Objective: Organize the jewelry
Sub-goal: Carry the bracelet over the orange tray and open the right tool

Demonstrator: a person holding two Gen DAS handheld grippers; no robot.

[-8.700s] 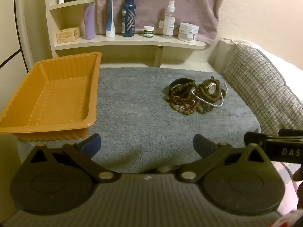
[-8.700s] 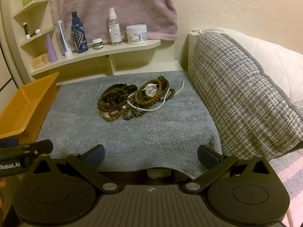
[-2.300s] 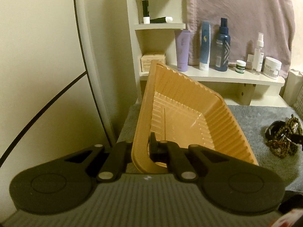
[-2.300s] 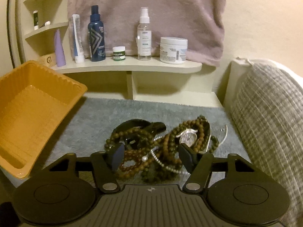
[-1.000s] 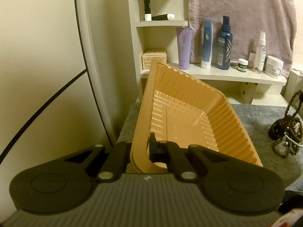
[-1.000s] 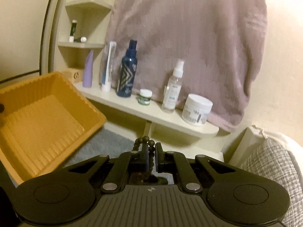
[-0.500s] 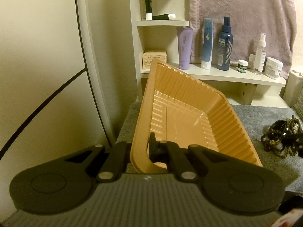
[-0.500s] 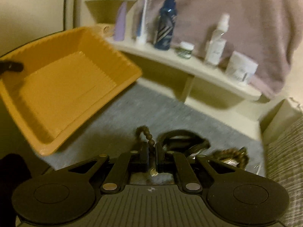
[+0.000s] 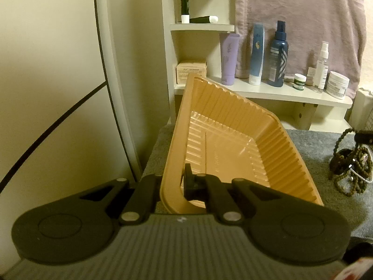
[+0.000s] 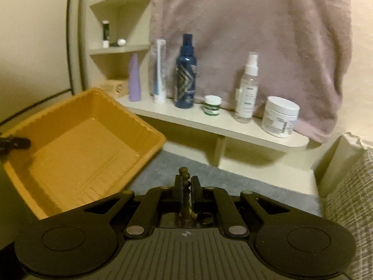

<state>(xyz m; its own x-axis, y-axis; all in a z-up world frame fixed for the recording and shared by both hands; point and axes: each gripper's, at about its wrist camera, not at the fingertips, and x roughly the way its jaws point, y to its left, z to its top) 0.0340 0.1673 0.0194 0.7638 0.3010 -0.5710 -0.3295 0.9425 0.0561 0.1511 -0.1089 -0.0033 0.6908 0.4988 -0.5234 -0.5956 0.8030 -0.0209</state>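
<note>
The tray fills the left wrist frame's centre, tilted on the mat. The jewelry pile lies on the mat at right edge. Bottles line the shelf behind, upper right.

Both grippers — left gripper, right gripper — clamped.

We see a ribbed orange tray, brown beads, a grey mat, a mauve towel, a navy zigzag-patterned bottle.
</note>
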